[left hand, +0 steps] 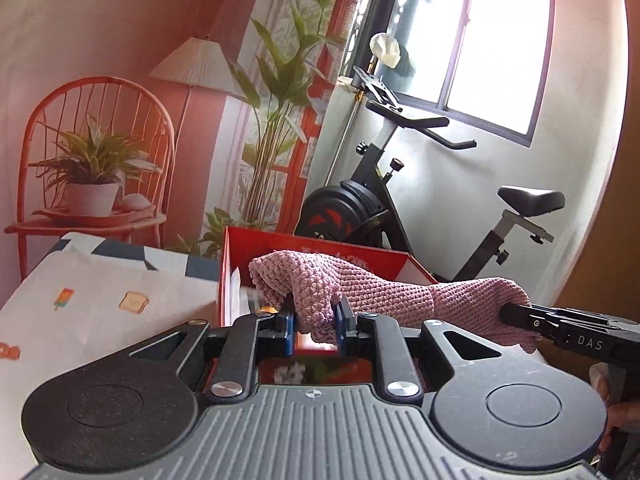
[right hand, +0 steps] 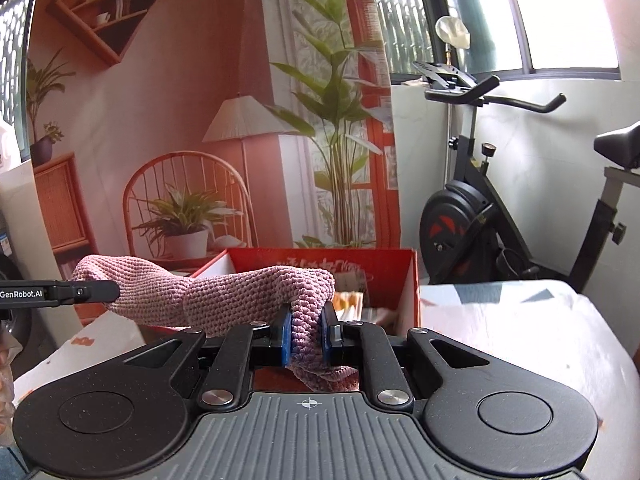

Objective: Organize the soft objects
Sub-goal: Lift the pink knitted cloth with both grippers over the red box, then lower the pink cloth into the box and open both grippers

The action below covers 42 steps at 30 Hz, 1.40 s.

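A pink knitted cloth hangs stretched between my two grippers, lifted above the table in front of a red box. My left gripper is shut on one bunched end of the cloth. The right gripper shows at the right of the left wrist view, clamped on the other end. In the right wrist view my right gripper is shut on a fold of the pink knitted cloth, and the left gripper grips the far end at the left. The red box is open, with items inside.
A table with a patterned white cloth lies under the grippers. An exercise bike stands at the right by a window. A printed backdrop of a chair, lamp and plants hangs behind the box. A hand shows at the lower right.
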Each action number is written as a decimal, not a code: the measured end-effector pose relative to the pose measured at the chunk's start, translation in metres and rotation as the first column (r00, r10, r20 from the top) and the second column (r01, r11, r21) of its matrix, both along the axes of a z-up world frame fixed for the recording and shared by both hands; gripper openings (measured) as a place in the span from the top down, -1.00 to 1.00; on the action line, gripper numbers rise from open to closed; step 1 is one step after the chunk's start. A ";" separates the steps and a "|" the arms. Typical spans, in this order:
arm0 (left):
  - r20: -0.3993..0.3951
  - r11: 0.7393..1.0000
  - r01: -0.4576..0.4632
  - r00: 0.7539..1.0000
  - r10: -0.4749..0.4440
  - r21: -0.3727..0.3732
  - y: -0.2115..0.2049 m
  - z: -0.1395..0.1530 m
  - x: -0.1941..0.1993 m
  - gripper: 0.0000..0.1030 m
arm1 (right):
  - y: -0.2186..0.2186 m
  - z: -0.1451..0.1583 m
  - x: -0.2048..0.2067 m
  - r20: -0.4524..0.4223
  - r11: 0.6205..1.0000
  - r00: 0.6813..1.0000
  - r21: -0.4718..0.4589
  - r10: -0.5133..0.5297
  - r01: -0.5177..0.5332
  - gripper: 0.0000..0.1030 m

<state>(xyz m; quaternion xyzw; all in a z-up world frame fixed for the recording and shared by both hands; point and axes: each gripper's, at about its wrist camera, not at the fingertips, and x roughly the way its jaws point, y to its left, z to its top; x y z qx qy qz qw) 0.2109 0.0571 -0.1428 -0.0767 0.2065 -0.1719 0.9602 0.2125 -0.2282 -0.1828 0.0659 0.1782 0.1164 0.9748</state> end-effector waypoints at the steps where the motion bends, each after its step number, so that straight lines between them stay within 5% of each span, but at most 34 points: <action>1: -0.003 1.000 0.002 1.000 -0.002 0.001 -0.002 0.002 0.008 0.61 | -0.002 0.003 0.009 0.000 1.000 1.000 -0.010 0.003 -0.003 0.75; 13: -0.167 0.999 -0.031 0.986 0.026 -0.025 -0.018 -0.002 0.135 0.61 | -0.006 0.008 0.149 -0.119 0.997 0.993 -0.073 -0.015 0.007 0.75; 25: -0.206 0.994 0.011 0.978 0.011 0.105 -0.037 -0.027 0.200 0.54 | -0.004 -0.027 0.248 -0.257 0.990 0.964 -0.137 -0.063 0.028 0.73; 28: -0.222 0.994 0.038 0.975 -0.015 0.100 -0.039 -0.029 0.203 0.26 | -0.003 -0.034 0.254 -0.270 0.986 0.960 -0.160 -0.078 0.036 0.59; 30: -0.205 0.995 0.040 0.978 -0.020 0.094 -0.036 -0.027 0.199 -0.14 | -0.001 -0.038 0.255 -0.295 0.984 0.952 -0.175 -0.080 0.029 0.52; 32: -0.189 0.996 0.028 0.982 -0.011 0.088 -0.033 -0.023 0.195 -0.20 | 0.002 -0.036 0.251 -0.284 0.981 0.954 -0.192 -0.092 0.037 0.27; 42: -0.137 0.989 0.067 0.989 -0.049 0.131 -0.032 -0.005 0.140 -0.26 | 0.011 -0.013 0.182 -0.182 0.982 0.982 -0.189 -0.051 0.016 -0.07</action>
